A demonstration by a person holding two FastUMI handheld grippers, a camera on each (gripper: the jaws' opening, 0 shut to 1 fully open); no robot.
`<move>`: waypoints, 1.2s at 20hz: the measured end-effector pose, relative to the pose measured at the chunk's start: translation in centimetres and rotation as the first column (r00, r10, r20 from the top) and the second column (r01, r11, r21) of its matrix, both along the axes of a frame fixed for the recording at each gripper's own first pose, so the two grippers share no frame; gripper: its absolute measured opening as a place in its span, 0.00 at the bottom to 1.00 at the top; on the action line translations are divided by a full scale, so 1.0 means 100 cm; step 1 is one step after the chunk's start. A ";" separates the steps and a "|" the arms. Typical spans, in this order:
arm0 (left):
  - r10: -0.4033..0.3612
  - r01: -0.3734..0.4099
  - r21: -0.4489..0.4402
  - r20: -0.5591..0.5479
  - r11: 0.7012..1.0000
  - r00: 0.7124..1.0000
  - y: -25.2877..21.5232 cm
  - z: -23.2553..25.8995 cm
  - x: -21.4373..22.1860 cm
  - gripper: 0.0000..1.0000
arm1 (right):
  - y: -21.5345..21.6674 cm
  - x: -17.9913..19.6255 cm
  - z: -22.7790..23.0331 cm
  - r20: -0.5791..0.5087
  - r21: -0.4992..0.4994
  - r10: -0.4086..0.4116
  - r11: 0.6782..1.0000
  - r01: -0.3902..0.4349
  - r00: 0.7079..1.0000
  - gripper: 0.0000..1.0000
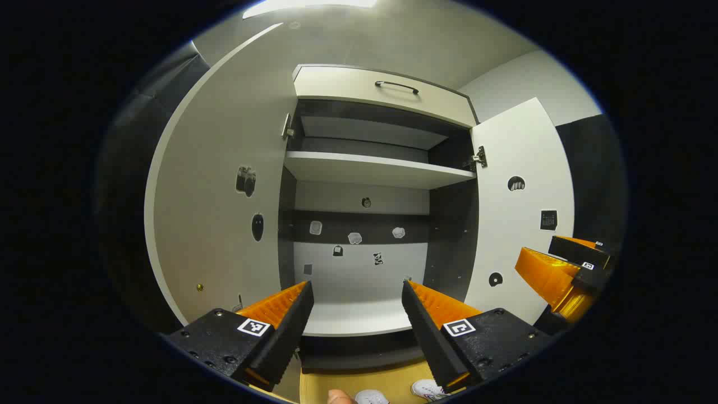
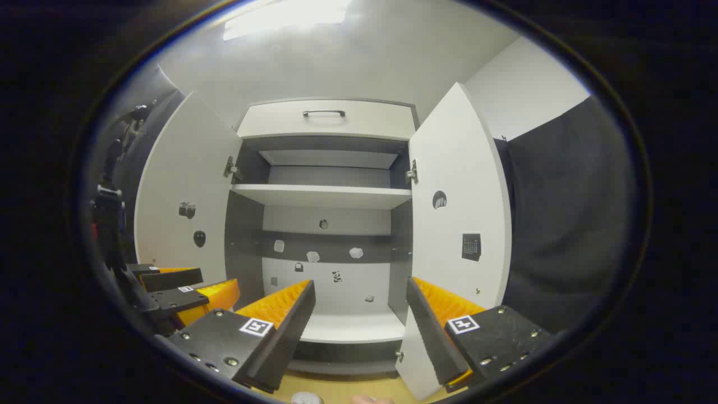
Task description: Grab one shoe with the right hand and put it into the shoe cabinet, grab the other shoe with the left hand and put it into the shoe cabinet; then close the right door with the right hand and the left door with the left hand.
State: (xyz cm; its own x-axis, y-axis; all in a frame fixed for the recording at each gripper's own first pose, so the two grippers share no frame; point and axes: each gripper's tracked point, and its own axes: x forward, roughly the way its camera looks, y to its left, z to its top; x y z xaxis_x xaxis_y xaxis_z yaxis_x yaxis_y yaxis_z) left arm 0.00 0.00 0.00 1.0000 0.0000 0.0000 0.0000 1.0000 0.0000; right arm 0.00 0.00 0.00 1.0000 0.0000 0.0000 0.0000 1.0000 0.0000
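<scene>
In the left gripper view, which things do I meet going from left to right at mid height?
Open left door → cabinet interior with its shelf → open right door → the right gripper, near the view's right edge.

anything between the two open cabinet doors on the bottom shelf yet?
No. In the left gripper view the bottom shelf between the left door and right door is bare; the shoes sit on the floor below.
</scene>
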 end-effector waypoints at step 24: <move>0.046 -0.046 0.008 -0.015 0.999 0.999 0.014 -0.005 -0.008 0.96 | 0.001 -0.011 -0.202 -0.431 -0.016 0.058 0.997 -0.072 0.901 0.97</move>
